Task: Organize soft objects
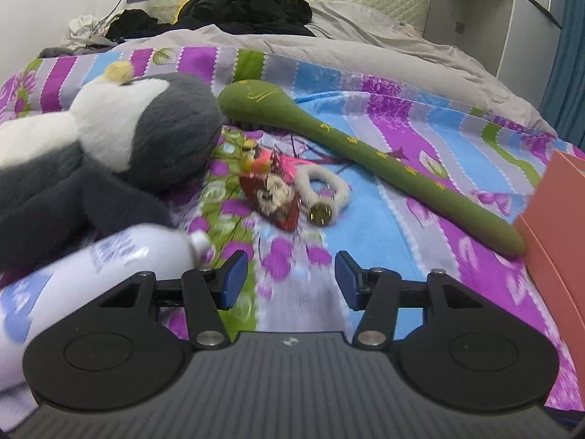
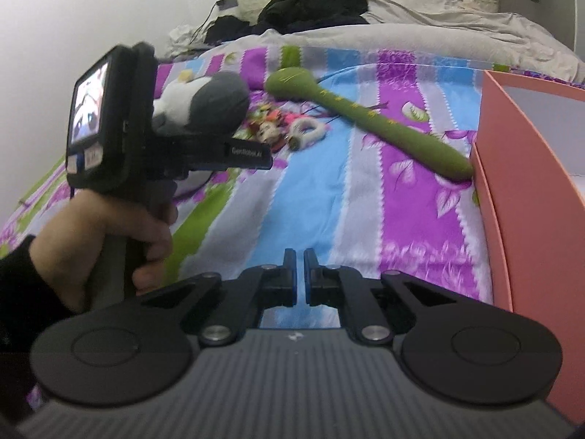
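A grey and white plush penguin [image 1: 109, 146] lies at the left of the bed, also in the right wrist view [image 2: 204, 106]. A long green plush snake [image 1: 365, 146] stretches to the right toward a pink box [image 1: 555, 226]; its tail touches the box [image 2: 530, 183] in the right wrist view [image 2: 384, 124]. A small red plush doll [image 1: 272, 194] and a white fluffy ring [image 1: 321, 186] lie between them. My left gripper [image 1: 289, 278] is open and empty, hovering short of the doll. My right gripper [image 2: 299, 274] is shut and empty over the bedspread.
A white bottle [image 1: 91, 267] lies beside the left fingers. The striped floral bedspread [image 1: 420, 109] covers the bed. A grey duvet [image 1: 365, 36] and black clothes [image 1: 248, 3] are piled at the headboard. The hand holding the left gripper body [image 2: 120, 128] fills the right view's left side.
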`<control>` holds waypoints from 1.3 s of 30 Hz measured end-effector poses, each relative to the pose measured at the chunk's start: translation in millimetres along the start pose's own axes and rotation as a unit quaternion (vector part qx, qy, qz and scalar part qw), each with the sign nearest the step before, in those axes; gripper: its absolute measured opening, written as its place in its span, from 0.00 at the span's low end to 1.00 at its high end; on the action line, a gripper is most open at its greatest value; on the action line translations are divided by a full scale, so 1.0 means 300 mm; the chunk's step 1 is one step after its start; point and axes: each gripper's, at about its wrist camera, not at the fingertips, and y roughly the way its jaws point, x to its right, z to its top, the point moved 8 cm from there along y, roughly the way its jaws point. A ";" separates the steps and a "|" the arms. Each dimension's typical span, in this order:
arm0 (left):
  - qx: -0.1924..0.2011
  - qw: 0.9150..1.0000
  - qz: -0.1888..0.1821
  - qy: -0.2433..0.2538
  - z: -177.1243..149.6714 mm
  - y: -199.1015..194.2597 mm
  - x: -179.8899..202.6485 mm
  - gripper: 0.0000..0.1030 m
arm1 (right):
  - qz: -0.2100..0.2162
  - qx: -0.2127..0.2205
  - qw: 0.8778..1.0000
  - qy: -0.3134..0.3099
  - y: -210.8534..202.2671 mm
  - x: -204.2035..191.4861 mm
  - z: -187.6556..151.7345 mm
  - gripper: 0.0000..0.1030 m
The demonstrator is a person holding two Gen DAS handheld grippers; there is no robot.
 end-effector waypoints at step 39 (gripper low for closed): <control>-0.002 1.000 0.007 0.030 -0.032 -0.078 0.040 0.14 | -0.020 -0.001 0.999 0.026 -0.029 0.104 -0.011 0.09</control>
